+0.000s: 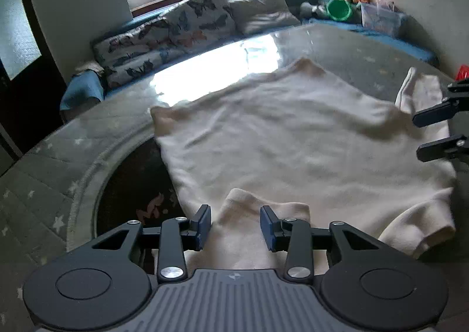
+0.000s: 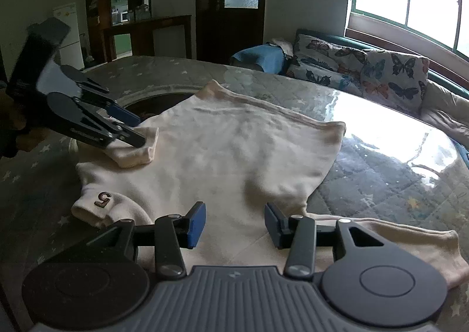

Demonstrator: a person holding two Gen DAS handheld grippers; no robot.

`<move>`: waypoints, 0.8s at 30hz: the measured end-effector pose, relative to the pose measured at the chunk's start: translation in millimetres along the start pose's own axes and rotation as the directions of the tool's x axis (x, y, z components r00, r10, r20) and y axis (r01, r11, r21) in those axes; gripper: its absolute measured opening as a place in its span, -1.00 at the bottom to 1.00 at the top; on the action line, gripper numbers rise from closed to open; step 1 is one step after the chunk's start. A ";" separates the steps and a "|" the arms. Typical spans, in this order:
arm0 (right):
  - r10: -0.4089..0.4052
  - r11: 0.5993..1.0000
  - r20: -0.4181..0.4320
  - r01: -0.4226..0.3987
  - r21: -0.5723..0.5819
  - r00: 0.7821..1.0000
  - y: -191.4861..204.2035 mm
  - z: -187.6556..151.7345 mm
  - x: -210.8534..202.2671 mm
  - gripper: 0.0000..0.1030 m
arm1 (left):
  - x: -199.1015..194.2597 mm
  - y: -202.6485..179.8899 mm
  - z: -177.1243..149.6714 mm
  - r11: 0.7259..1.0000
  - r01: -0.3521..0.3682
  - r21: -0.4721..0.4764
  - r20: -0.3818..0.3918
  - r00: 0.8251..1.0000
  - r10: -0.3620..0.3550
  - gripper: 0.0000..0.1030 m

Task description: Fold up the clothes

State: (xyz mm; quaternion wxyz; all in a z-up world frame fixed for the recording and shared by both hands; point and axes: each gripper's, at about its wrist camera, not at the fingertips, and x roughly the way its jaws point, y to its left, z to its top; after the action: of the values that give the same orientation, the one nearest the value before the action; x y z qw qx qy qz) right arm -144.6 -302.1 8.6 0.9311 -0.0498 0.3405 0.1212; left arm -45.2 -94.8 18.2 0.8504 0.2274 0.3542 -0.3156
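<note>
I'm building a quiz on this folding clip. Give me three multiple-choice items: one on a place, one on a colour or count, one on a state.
1. Where does the sweater lie?
A. On the glass-topped table
B. On the sofa
C. On the floor

2. What digit is on the sleeve patch?
A. 8
B. 5
C. 2

3. How is the right gripper?
A. Shut on a sleeve
C. Shut on nothing
B. Open

Answers: 1 A, the cream cloth spreads over the glossy top. 2 B, a dark 5 shows. 3 B, its blue pads stand apart over the cloth; the left gripper is open too.
</note>
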 end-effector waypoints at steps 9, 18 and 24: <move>0.008 1.000 -0.007 -0.008 -0.005 1.000 5.6 -2.1 5.5 -0.13 | -17.8 2.8 -11.3 0.997 -0.049 -0.065 0.075 0.996 0.054 -0.91; 0.017 1.000 -0.008 -0.017 -0.009 1.000 9.8 -2.5 6.6 -0.13 | -80.1 54.7 -30.6 0.843 -0.303 -0.444 0.149 0.903 0.403 -0.93; 0.030 0.999 -0.013 -0.030 -0.021 0.999 14.7 -0.1 11.5 -0.13 | -104.3 105.8 -74.9 0.566 -0.441 -0.696 -0.028 0.805 0.593 -0.93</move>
State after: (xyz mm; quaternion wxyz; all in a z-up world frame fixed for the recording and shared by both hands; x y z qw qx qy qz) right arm -140.0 -285.7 0.9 0.9264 -0.0552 0.3457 0.1386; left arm -63.1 63.9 64.9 0.9593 -0.0363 0.2691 0.0769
